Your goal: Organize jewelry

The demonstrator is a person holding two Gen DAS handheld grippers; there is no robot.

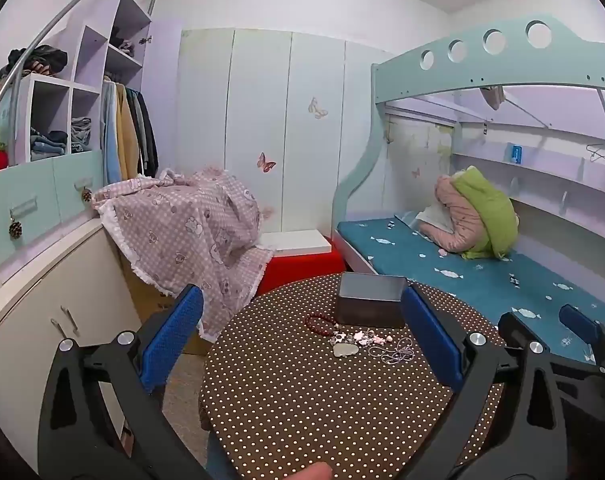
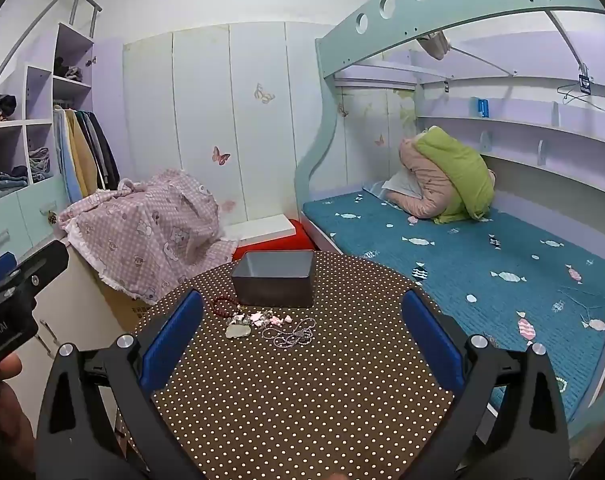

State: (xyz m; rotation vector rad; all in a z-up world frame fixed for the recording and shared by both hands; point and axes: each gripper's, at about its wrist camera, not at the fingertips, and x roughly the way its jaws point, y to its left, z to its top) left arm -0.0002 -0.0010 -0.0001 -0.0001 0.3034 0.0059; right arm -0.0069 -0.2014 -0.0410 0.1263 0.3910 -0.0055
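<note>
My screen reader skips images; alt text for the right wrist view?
An open hand-held gripper hovers over a polka-dot table holding a grey box, red bead bracelet, pink charms and silver chain.

A child's bedroom at home: a bunk bed point(image 2: 442, 248) with candy-print mattress, an open wardrobe point(image 1: 130, 132) of hanging clothes, butterfly stickers point(image 1: 266, 162) on cupboard doors.

The surface point(image 1: 302, 400) is brown with white polka dots. On it, a dark red bead bracelet point(image 1: 320, 323) lies at 9 o'clock from the grey box point(image 1: 370, 306); a silver chain point(image 1: 396, 351) lies at 5 o'clock. Blue pads point(image 1: 430, 336) line the black left claw point(image 1: 302, 338).
</note>
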